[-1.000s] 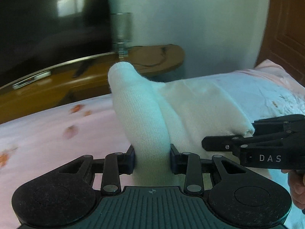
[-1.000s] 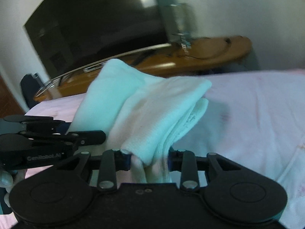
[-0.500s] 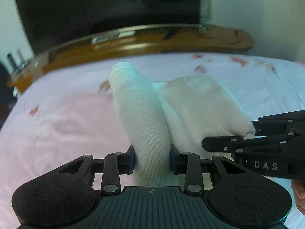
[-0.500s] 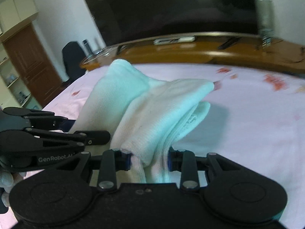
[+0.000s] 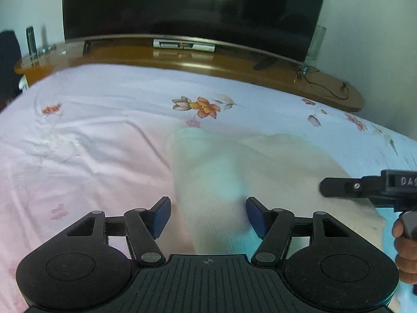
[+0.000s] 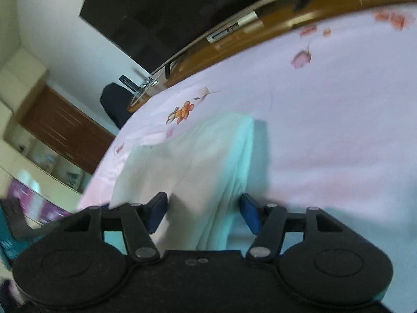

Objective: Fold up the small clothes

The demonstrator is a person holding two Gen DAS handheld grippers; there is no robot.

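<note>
A folded white knitted garment [image 5: 234, 172] lies on the pink flowered bedsheet [image 5: 91, 135]. My left gripper [image 5: 208, 215] is open, its blue pads standing either side of the garment's near end without pinching it. The right gripper's black fingers [image 5: 346, 186] reach in from the right over the garment's right edge. In the right wrist view the garment [image 6: 203, 172] lies flat on the sheet and my right gripper [image 6: 203, 212] is open, its pads apart on both sides of the near folded edge.
A wooden TV bench [image 5: 234, 65] with a large dark television [image 5: 187, 7] runs along the far edge of the bed. A black chair [image 6: 114, 104] and a brown wardrobe [image 6: 60, 127] stand at the left.
Both grippers have opened and let go of the garment, which has dropped from being held up to lying flat on the bed. Both cameras have swung downward and leftward.
</note>
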